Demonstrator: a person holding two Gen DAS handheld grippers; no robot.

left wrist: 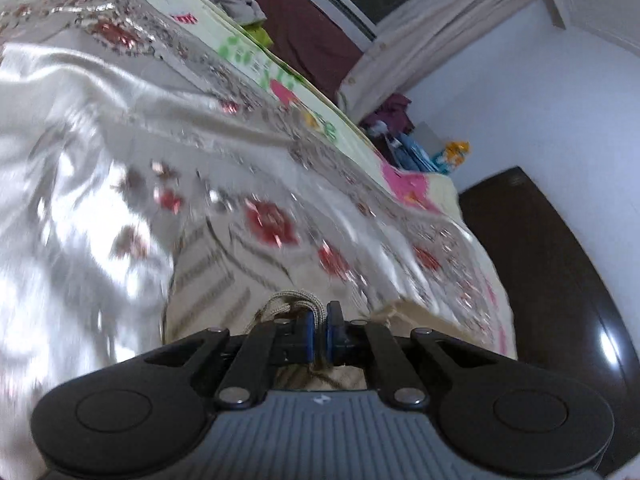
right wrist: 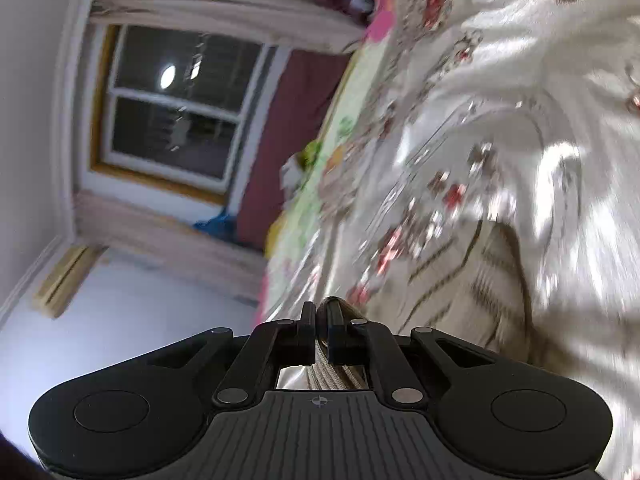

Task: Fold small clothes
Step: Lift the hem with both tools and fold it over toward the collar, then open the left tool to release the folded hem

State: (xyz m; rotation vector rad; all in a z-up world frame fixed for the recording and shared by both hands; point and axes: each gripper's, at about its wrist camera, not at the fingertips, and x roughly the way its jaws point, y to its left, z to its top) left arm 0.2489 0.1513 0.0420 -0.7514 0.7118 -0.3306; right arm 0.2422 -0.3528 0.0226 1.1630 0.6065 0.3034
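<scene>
A small beige garment with thin dark stripes hangs in front of me, over a shiny silver bedcover. My left gripper is shut on the garment's ribbed edge, which bunches up between the blue pads. The same striped garment shows in the right wrist view. My right gripper is shut on another ribbed edge of it, and cloth passes down between its fingers. Both views are blurred by motion. The rest of the garment is hidden behind the grippers.
The silver bedcover with red flower embroidery covers the bed, over a pale floral sheet. A dark wooden board stands at the bed's end. A window with curtains and a pile of clothes lie beyond.
</scene>
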